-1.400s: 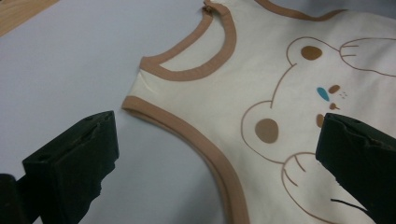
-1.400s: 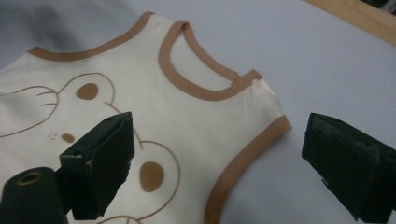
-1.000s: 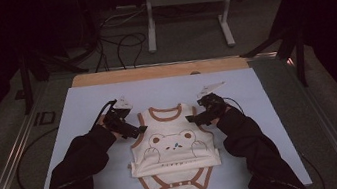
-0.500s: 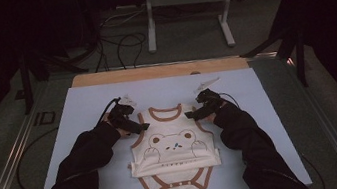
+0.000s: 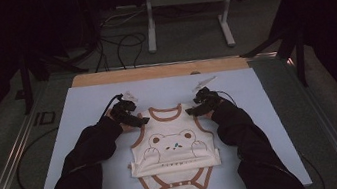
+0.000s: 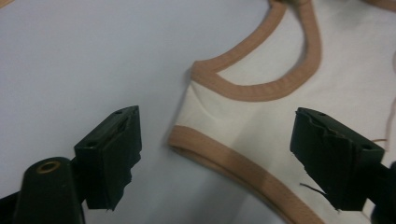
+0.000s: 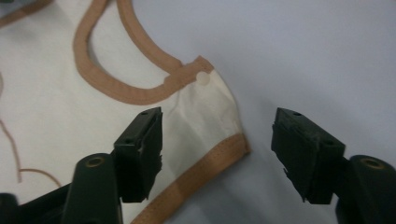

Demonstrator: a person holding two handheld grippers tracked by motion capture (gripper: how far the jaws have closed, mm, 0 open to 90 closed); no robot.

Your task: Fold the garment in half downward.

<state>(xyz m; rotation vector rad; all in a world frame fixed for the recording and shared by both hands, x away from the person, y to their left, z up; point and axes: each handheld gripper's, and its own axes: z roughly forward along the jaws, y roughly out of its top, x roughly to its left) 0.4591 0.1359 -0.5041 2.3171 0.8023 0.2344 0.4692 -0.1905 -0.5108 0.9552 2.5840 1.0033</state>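
Across the pale blue table [image 5: 84, 117], toward six o'clock, lies a cream bodysuit [image 5: 174, 146]. At its ten o'clock shoulder, the left gripper [image 5: 144, 121] has been closing, jaws still apart, nothing clamped; likewise the right gripper [image 5: 190, 112] at two o'clock.

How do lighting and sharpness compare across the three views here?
High view: dim, with dark surroundings, only the pale blue mat and bodysuit fairly lit, detail soft. Left gripper view: bright and even, the shoulder strap mildly soft. Right gripper view: similarly bright, the snap button readable, near jaws slightly blurred.
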